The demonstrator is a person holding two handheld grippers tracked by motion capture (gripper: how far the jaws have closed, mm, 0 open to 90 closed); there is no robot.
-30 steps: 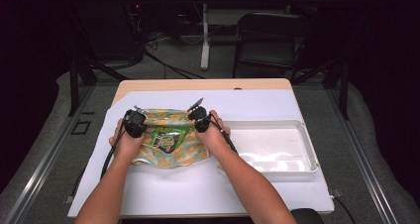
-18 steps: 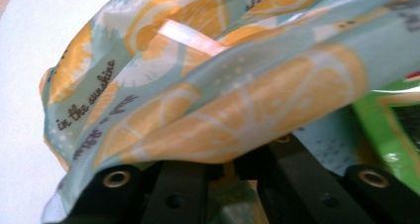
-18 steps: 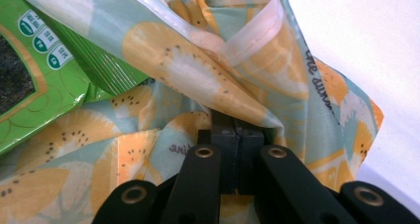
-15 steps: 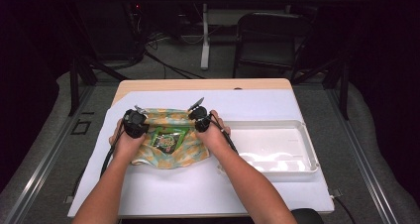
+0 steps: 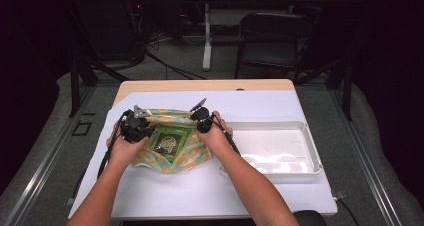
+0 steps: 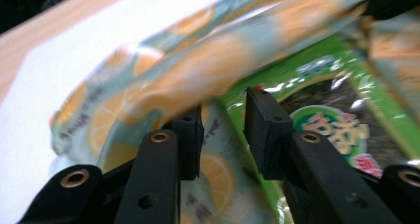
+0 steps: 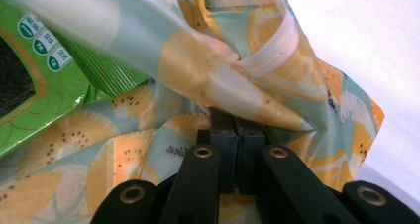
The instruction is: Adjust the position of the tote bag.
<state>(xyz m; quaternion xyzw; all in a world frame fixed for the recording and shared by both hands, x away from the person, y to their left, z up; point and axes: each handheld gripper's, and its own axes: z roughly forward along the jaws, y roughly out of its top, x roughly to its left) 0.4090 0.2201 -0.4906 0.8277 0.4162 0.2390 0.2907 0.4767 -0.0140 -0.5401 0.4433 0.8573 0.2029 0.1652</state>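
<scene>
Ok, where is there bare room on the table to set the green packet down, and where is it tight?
Free: the white sheet in front of the fruit-print bag, between the forearms, and the strip behind the bag toward the wooden edge. The white tray on the right looks empty. Crowded: around the bag, where both tongs work beside the green packet.

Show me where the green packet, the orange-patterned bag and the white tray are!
Packet (image 5: 169, 140), high view: on its green front, between the grippers.
Bag (image 7: 208, 65), right gripper view: on the printed fabric above the jaws.
Tray (image 5: 300, 128), high view: on its far rim.
</scene>
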